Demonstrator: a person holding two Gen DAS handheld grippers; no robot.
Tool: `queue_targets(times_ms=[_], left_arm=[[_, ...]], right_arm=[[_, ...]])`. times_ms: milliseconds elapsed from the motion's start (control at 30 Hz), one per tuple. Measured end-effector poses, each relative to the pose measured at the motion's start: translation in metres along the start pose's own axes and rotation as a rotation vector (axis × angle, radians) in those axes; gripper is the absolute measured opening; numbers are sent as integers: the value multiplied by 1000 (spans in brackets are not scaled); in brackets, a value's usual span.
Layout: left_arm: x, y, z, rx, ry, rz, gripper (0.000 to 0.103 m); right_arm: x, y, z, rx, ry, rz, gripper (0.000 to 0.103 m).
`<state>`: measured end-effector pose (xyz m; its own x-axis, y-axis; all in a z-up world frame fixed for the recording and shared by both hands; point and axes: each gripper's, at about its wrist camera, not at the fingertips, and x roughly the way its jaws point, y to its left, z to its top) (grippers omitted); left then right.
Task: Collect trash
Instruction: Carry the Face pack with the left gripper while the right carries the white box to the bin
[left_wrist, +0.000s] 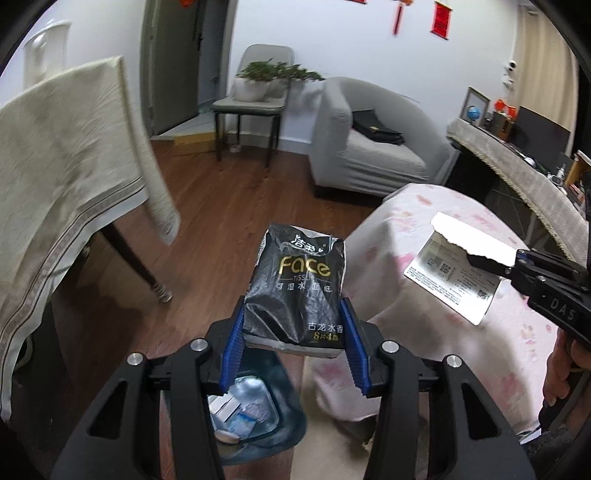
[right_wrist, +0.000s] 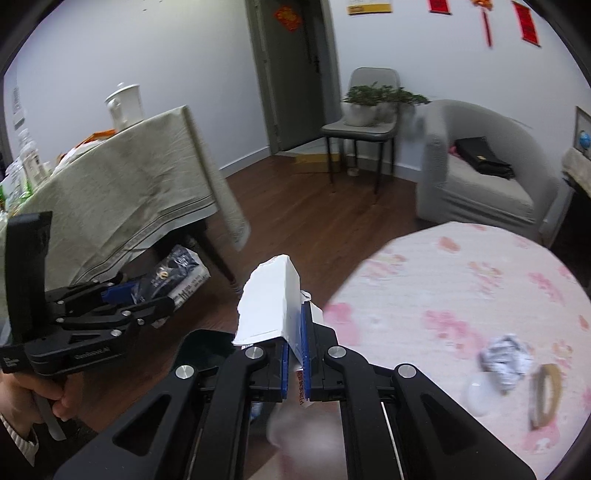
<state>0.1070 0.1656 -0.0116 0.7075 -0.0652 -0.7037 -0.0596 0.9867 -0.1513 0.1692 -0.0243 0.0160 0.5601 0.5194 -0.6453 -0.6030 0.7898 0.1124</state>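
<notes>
A black tissue pack (left_wrist: 295, 291) is gripped between the blue pads of the left gripper (left_wrist: 293, 347), above a bin (left_wrist: 258, 410). A torn white box (right_wrist: 269, 306) is clamped in the closed right gripper (right_wrist: 295, 354).

— Where's my left wrist view looking from?
— From just behind its fingers, tilted down over the trash bin (left_wrist: 255, 406) at bottom centre, very close.
— And my right wrist view?
— Also angled down, beside the pink table (right_wrist: 461, 295) at lower right. Both share the grey armchair (left_wrist: 369, 147), the chair with plants (right_wrist: 364, 125) and the draped table (left_wrist: 66, 166).
</notes>
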Motion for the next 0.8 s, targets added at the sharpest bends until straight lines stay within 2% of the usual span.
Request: queue_targets(times_ms=[367,800], left_arm=[[31,67,-47,-57,155,102,51],[63,100,-88,-69,322,142,52]], right_arm=[[43,53,0,-30,75,75,5],[85,89,-5,-48,149,128,5]])
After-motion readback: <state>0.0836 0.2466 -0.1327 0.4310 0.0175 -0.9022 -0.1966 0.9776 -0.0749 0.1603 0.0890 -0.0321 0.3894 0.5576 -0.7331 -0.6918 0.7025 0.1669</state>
